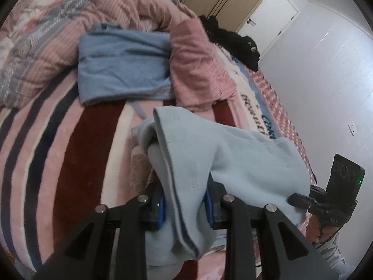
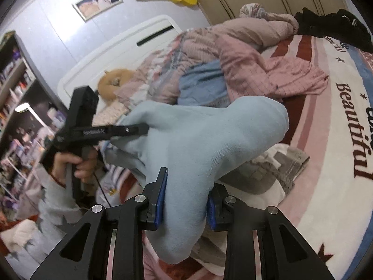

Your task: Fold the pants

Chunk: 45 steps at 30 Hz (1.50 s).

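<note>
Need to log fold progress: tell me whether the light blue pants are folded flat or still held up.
Held up, not flat: light blue pants hang bunched, clamped in left hand-held gripper and right hand-held gripper.

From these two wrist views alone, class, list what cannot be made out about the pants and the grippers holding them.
- Full shape of the light blue pants: bunched; lower end cut off behind the left gripper frame in the left wrist view.
- Right gripper pad contact: fabric covers the pads in the right wrist view.
- Which part each gripper holds, waistband or leg: folds hide it.
- Items on the shelf: blurred, too small.
</note>
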Each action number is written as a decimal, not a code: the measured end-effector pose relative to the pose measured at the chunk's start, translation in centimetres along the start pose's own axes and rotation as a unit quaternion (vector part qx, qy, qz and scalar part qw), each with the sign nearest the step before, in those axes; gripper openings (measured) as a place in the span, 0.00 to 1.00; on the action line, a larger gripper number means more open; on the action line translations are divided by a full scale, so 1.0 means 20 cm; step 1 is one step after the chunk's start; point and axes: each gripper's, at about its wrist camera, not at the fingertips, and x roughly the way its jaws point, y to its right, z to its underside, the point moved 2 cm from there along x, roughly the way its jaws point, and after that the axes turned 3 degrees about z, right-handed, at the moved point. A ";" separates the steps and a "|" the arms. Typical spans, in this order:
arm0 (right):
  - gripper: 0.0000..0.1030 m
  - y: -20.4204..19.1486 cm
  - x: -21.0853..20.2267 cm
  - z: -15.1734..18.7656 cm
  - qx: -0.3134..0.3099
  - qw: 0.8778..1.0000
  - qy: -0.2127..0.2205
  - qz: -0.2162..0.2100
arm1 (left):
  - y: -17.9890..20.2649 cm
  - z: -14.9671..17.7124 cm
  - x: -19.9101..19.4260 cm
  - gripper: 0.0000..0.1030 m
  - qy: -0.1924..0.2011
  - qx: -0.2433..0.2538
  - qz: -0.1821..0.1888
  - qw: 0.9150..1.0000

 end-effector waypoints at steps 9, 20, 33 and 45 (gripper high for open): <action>0.23 0.16 0.06 0.14 0.035 0.999 -0.021 0.023 | -0.06 0.06 0.11 0.46 -0.033 0.010 -0.012 0.999; 0.43 0.11 -0.19 0.11 -0.024 0.995 0.028 0.096 | 0.00 0.00 -0.22 0.50 0.043 0.032 -0.042 0.998; 0.43 0.06 0.02 0.09 -0.047 0.996 0.008 0.079 | -0.03 0.07 0.08 0.50 0.000 0.016 -0.010 1.000; 0.46 0.08 -0.04 0.12 -0.040 0.996 0.024 0.079 | 0.14 0.14 0.02 0.54 0.029 0.024 -0.053 0.998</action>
